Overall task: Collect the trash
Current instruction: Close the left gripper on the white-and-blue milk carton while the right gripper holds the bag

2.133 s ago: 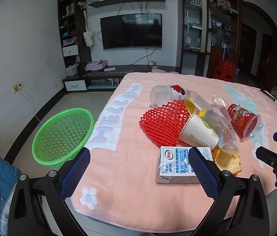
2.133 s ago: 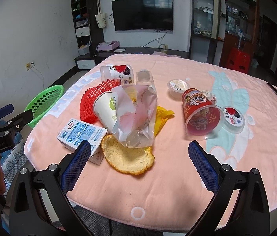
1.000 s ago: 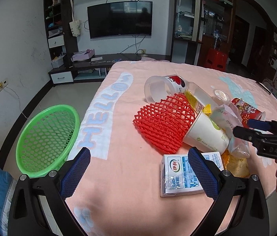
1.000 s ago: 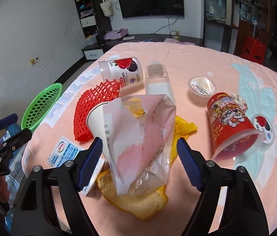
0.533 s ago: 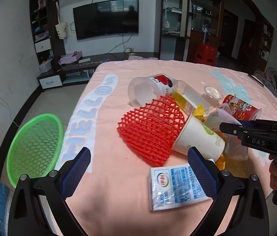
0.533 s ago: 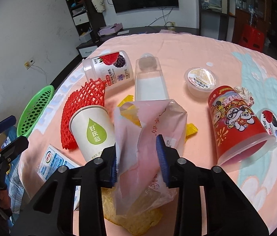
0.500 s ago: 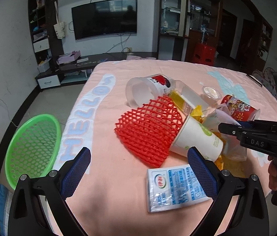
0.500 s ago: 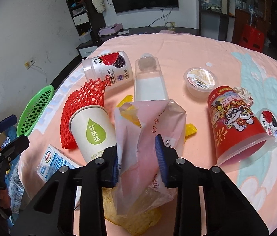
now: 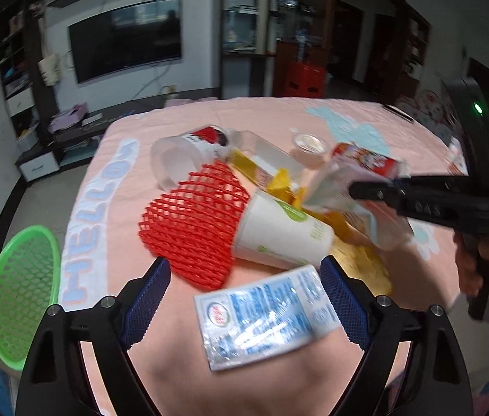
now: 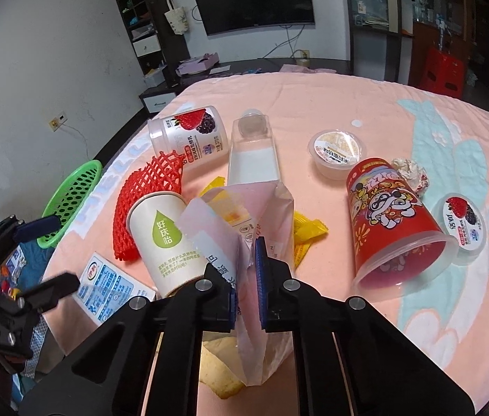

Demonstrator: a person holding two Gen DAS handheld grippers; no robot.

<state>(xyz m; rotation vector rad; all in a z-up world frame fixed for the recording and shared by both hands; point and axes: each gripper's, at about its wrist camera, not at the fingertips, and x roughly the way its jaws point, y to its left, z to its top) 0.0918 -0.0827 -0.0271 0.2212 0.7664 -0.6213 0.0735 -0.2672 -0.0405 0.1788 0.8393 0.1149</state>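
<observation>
On the pink-clothed table [image 10: 348, 104] lies a heap of trash. My right gripper [image 10: 246, 277] is shut on a thin pink-and-clear plastic bag [image 10: 244, 215], its blue pads pinching a fold of it. From the left wrist view, the same right gripper [image 9: 358, 190] bites the bag [image 9: 334, 183]. My left gripper [image 9: 244, 298] hovers over a blue-and-white milk carton [image 9: 265, 315]. Its jaws are closing with the carton between them, and the left pad stands apart from it. A white paper cup [image 10: 164, 239] and a red foam net [image 10: 147, 187] lie beside the bag.
A green basket [image 9: 19, 294] stands on the floor left of the table. Further trash: yogurt bottle [image 10: 189, 135], clear bottle [image 10: 253, 152], pudding cup [image 10: 336, 152], red printed cup [image 10: 390, 222], lidded tub [image 10: 462, 222], crumpled paper [image 10: 410, 173], yellow wrapper [image 10: 306, 232], bread piece [image 10: 220, 371].
The right jaws have closed from wide open onto the plastic bag. The left gripper has moved in over the milk carton, rolled a little, and its jaws have narrowed slightly.
</observation>
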